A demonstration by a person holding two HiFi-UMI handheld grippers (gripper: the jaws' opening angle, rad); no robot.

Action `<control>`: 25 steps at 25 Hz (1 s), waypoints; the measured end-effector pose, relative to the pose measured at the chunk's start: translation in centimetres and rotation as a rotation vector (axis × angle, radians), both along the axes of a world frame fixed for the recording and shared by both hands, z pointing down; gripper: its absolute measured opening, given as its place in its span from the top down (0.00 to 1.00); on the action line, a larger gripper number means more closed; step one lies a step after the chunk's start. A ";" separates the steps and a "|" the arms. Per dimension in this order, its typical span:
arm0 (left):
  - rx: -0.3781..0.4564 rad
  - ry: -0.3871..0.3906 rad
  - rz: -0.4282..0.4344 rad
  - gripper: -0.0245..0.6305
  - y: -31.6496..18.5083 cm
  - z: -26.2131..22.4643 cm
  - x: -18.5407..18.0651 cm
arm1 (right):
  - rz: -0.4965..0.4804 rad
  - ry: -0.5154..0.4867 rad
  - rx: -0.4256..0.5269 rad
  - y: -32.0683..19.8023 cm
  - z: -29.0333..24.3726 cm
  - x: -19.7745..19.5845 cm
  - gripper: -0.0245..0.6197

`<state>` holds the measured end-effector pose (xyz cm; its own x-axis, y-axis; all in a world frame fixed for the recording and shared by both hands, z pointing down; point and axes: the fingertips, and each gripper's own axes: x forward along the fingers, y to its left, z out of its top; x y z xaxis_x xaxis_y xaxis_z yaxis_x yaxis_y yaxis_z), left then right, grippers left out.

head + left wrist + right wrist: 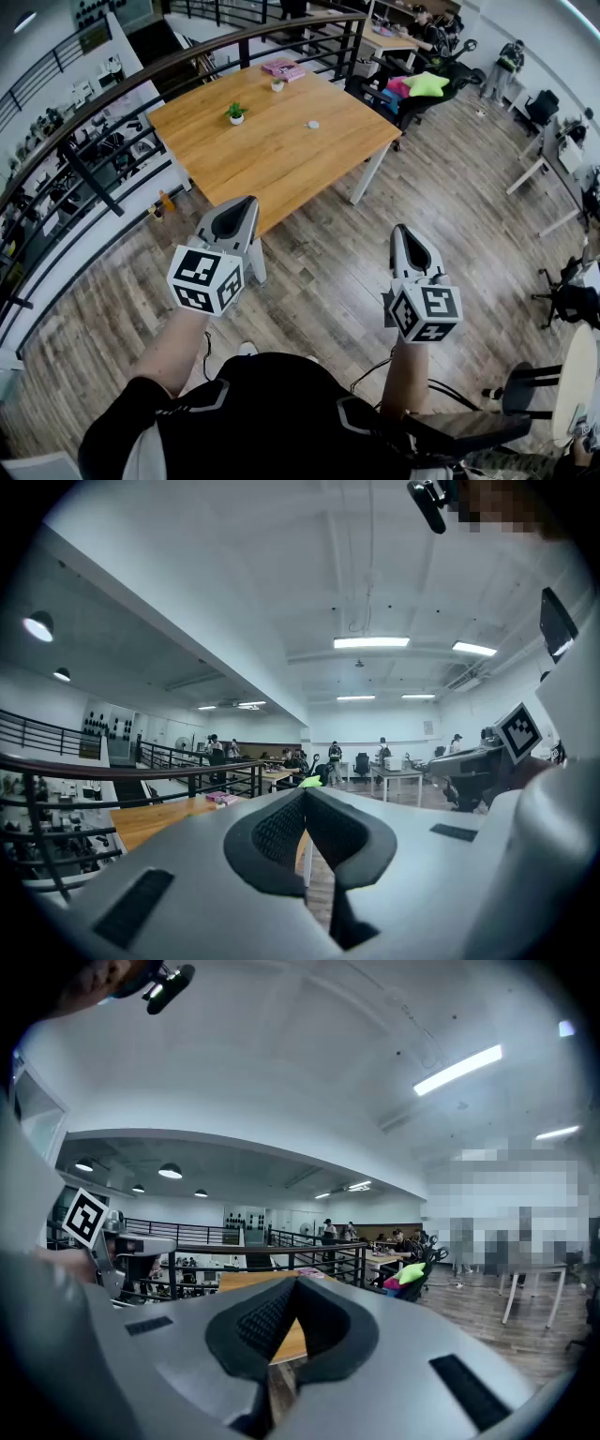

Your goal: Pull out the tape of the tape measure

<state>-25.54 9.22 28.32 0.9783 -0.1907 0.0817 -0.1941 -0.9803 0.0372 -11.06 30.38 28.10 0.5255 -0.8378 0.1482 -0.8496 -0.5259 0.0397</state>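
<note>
A small round pale object (313, 124), perhaps the tape measure, lies on the wooden table (272, 155) well ahead of me; it is too small to identify. My left gripper (247, 202) is held over the floor short of the table's near edge, jaws shut and empty. My right gripper (397, 229) hovers over the plank floor to the right, also shut with nothing in it. In the left gripper view the left gripper (305, 791) has its dark pads meeting at the tips. In the right gripper view the right gripper (294, 1282) shows the same.
On the table stand a small potted plant (236, 113), a second little pot (277, 84) and a pink book (283, 68). A black railing (94, 159) curves along the left. Office chairs with a green star cushion (427, 84) sit beyond the table. A round table (579, 375) is at right.
</note>
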 end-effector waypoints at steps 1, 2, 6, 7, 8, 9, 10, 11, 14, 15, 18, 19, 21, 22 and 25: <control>0.002 0.001 0.004 0.92 0.2 0.0 0.0 | 0.000 0.002 0.000 0.1 0.0 -0.1 0.95; 0.003 0.002 0.007 0.92 0.3 0.1 0.0 | 0.001 0.004 0.001 0.1 0.0 -0.2 0.95; 0.009 0.005 0.006 0.92 0.3 -0.1 -0.1 | 0.000 -0.006 0.016 0.0 -0.2 -0.4 0.95; 0.009 0.005 0.003 0.92 0.2 -0.1 -0.2 | 0.000 -0.013 0.020 -0.1 -0.2 -0.4 0.95; 0.010 0.005 -0.001 0.92 0.1 -0.2 -0.3 | 0.001 -0.021 0.026 -0.1 -0.2 -0.4 0.95; 0.013 0.004 -0.006 0.92 0.1 -0.2 -0.4 | 0.003 -0.027 0.035 0.0 -0.3 -0.3 0.95; 0.019 0.001 -0.011 0.92 0.1 -0.2 -0.5 | 0.006 -0.031 0.042 0.1 -0.3 -0.3 0.95; 0.026 -0.003 -0.013 0.92 0.2 -0.2 -0.7 | 0.011 -0.033 0.047 0.2 -0.4 -0.4 0.95; 0.050 -0.023 -0.013 0.92 0.4 0.0 -0.8 | 0.023 -0.032 0.051 0.6 -0.3 -0.3 0.95; 0.057 -0.028 -0.011 0.92 0.4 0.1 -0.9 | 0.025 -0.032 0.051 0.7 -0.3 -0.3 0.95; 0.066 -0.029 -0.004 0.92 0.6 0.1 -0.9 | 0.030 -0.035 0.051 0.7 -0.2 -0.4 0.95; 0.065 -0.029 -0.001 0.92 0.7 0.1 -0.9 | 0.029 -0.036 0.050 0.7 -0.2 -0.4 0.95; 0.060 -0.030 0.006 0.92 0.8 0.0 -0.9 | 0.026 -0.039 0.048 0.7 -0.2 -0.5 0.95; 0.057 -0.030 0.012 0.92 0.9 0.0 -0.9 | 0.023 -0.038 0.048 0.6 -0.2 -0.5 0.95; 0.030 -0.015 0.037 0.92 1.2 -0.2 -0.9 | 0.013 -0.026 0.055 0.6 -0.6 -0.8 0.95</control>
